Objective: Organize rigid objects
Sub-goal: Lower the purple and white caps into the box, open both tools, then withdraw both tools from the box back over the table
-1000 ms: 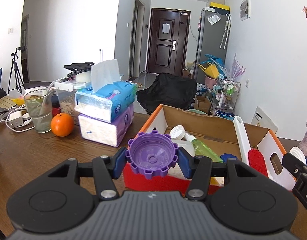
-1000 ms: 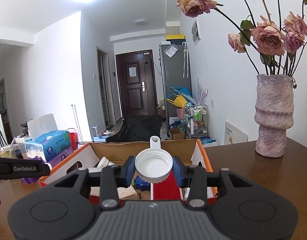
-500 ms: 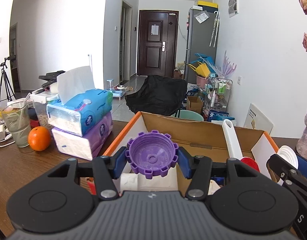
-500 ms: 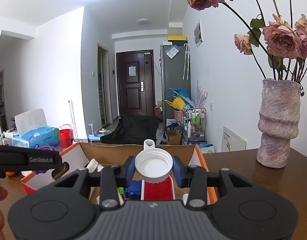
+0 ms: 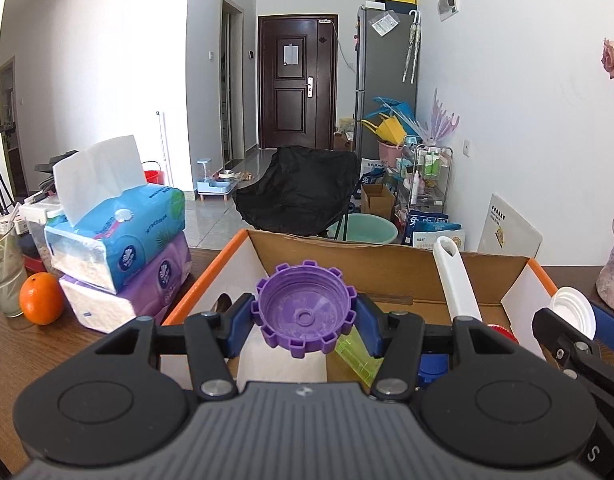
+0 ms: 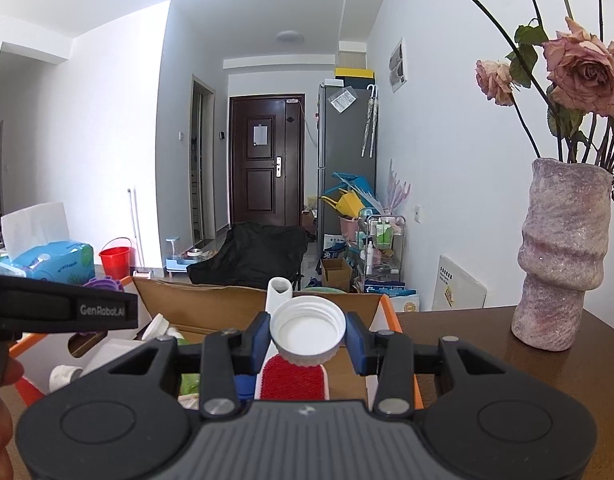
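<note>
My left gripper [image 5: 305, 316] is shut on a purple toothed cap [image 5: 305, 312] and holds it above the near left part of an open cardboard box [image 5: 391, 260] with orange edges. My right gripper [image 6: 307, 334] is shut on a white screw cap [image 6: 307, 330] and holds it above the box's [image 6: 211, 300] right part. The white cap also shows at the right in the left wrist view [image 5: 573, 312]. Inside the box lie a white-handled red brush [image 6: 291, 376], a green bottle [image 5: 357, 358], a blue cap [image 5: 433, 364] and white caps [image 6: 63, 376].
Stacked tissue packs [image 5: 123, 248], an orange [image 5: 41, 298] and a glass [image 5: 3, 276] stand left of the box on the brown table [image 5: 79, 348]. A stone vase with dried roses [image 6: 559, 256] stands right of the box. A black chair [image 5: 299, 192] is behind the table.
Both grippers have moved forward and now hang over the box, each still holding its cap. The box looks closer and lower in both views.
</note>
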